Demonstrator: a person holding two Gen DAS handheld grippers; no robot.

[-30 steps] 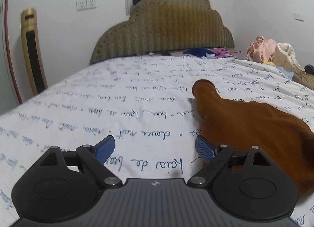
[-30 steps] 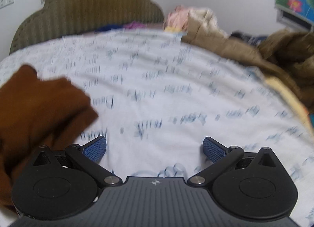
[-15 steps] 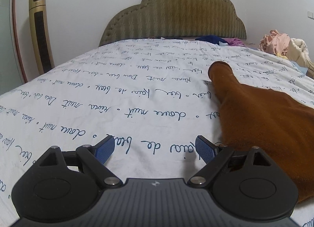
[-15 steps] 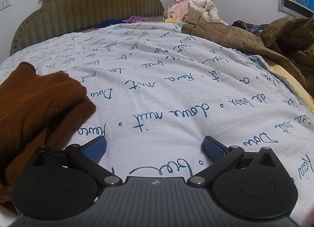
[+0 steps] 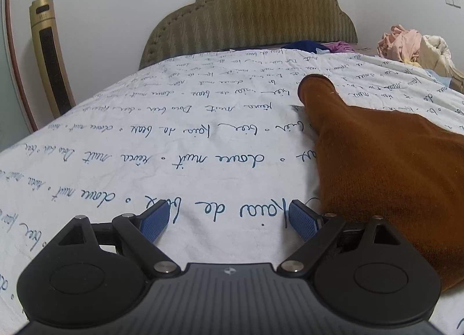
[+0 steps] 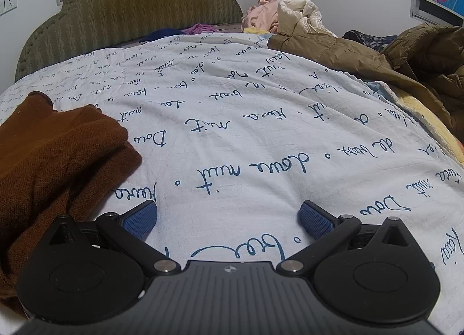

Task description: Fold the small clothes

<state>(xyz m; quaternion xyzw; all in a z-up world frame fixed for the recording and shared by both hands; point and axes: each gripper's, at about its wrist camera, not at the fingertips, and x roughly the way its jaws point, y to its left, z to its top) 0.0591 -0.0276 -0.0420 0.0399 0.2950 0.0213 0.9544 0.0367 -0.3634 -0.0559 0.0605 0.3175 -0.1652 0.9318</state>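
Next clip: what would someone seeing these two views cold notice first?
The rust-brown knit garment stands out, lying on the white bedsheet covered in blue handwriting, right of the open left tool and left of the open right tool. A heap of clothes is piled at the bed's far right, beside the padded headboard.

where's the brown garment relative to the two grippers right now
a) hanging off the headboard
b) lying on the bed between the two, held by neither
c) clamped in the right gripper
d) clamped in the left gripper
b: the brown garment lies flat on the printed sheet, while the left gripper and the right gripper both stand open over bare sheet.
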